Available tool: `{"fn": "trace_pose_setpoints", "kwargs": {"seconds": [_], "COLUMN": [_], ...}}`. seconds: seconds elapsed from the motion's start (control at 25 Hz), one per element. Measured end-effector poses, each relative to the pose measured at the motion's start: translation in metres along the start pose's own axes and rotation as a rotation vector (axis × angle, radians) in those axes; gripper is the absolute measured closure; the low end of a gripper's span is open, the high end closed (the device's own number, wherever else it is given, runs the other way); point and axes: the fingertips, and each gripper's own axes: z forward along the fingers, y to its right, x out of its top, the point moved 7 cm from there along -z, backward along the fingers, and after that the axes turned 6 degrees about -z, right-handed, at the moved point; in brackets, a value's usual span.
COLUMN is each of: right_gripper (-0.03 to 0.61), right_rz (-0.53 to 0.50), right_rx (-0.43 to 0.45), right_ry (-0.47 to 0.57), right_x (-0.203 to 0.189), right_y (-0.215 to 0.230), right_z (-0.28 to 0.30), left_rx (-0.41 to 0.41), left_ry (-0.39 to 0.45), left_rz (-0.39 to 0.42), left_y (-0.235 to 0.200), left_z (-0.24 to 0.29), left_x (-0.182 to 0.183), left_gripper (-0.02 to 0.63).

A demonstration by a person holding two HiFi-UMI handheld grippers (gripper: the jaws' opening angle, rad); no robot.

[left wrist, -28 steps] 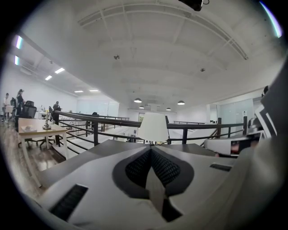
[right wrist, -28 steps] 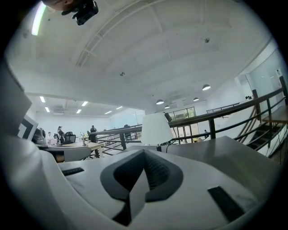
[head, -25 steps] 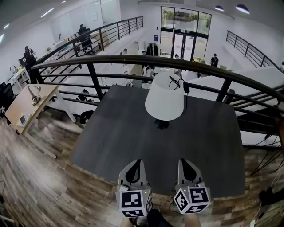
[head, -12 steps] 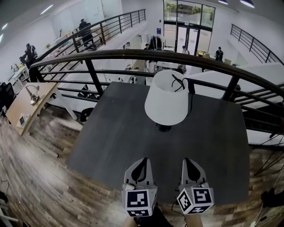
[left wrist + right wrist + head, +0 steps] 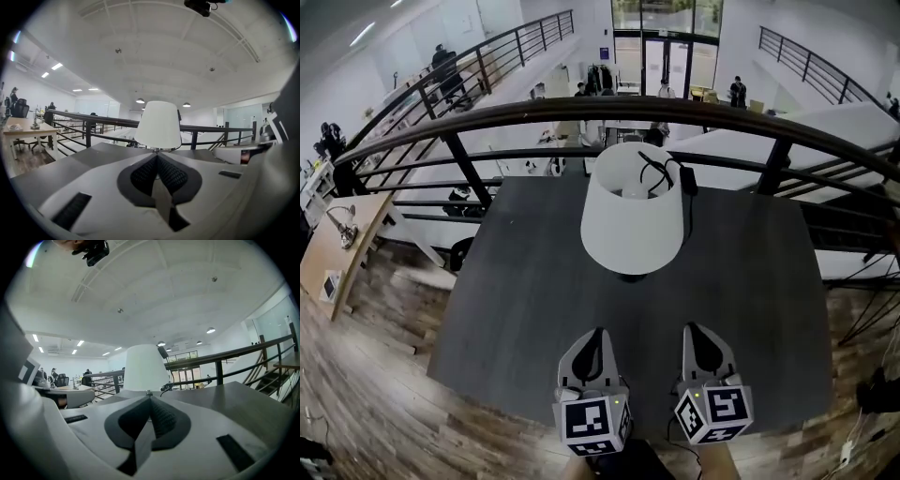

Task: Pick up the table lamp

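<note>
Dark railing (image 5: 516,109) behind white lamp (image 5: 633,220).

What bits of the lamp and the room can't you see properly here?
- Foot of the table lamp: in the head view its own white shade covers nearly all of it. In both gripper views the shut jaws cover it.
- Hands holding the left gripper and right gripper: cut off by the head view's bottom edge.
- People beyond the railing: too small to make out.
</note>
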Motion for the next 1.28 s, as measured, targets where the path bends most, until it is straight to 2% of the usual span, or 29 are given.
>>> {"fn": "trace_pose_setpoints", "kwargs": {"seconds": [0.12,0.52,0.92,1.28], "right_gripper": [0.588,0.588,0.588,0.588], "right_rz": [-0.020,-0.071,-0.108,-0.086], "right_rx": [-0.005,0.003,-0.020,-0.020], "right_ry": [0.007,0.001,0.014,-0.010], "right_x": [0.001,-0.015,-0.029,-0.052], "right_y": [-0.001,0.003,0.020,0.034], "right_z": [0.009,0.033,0.073,0.103], "left_rx": [-0.016,-0.071,-0.085,-0.079], "left_ry": [-0.003,-0.014,0.001,-0.023], "left_rz": [-0.002,0.064,0.028,0.018], "left_y": [-0.006,-0.007,-0.008,-0.013], "left_z": [0.012,0.063,0.112,0.150], "left_x": [-0.002,-0.020,-0.044,-0.067], "left_gripper": [0.588,0.589,0.588,0.588]}}
